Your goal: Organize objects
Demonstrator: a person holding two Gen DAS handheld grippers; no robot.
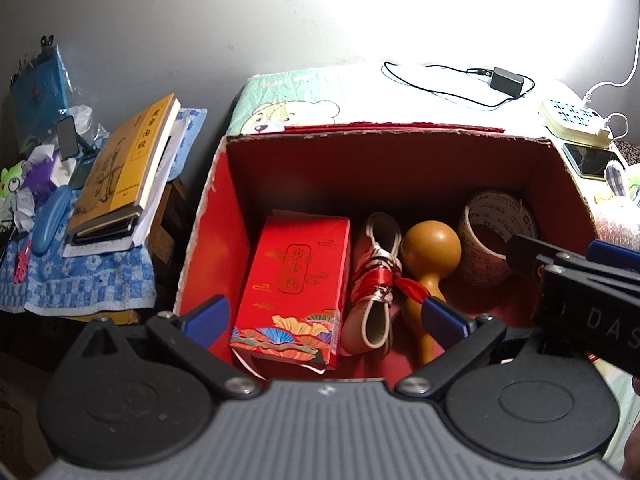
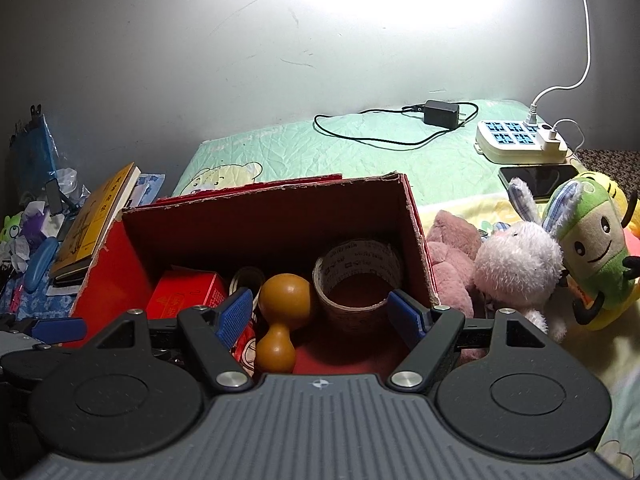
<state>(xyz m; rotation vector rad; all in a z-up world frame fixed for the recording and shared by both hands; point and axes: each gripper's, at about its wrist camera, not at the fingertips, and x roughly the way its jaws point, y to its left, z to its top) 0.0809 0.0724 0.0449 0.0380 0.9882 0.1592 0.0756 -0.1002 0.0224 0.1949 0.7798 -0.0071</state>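
Open red cardboard box (image 1: 400, 168) sits on a bed with a pale green cartoon-bear sheet (image 2: 360, 152); lying on its floor, left to right: a red printed gift carton (image 1: 294, 288), a small cream shoe bound with red ribbon (image 1: 376, 280), an orange-brown wooden gourd (image 1: 430, 256) and a roll of printed packing tape (image 1: 496, 236). Left tongs (image 1: 326, 316) hang wide open and empty over the carton and shoe; right tongs (image 2: 320, 316) are likewise spread wide, holding nothing, straddling the gourd and tape roll. Just right of the box lie a pink plush toy (image 2: 452, 248), a white plush rabbit (image 2: 516, 264) and a green-and-yellow plush figure (image 2: 592, 248).
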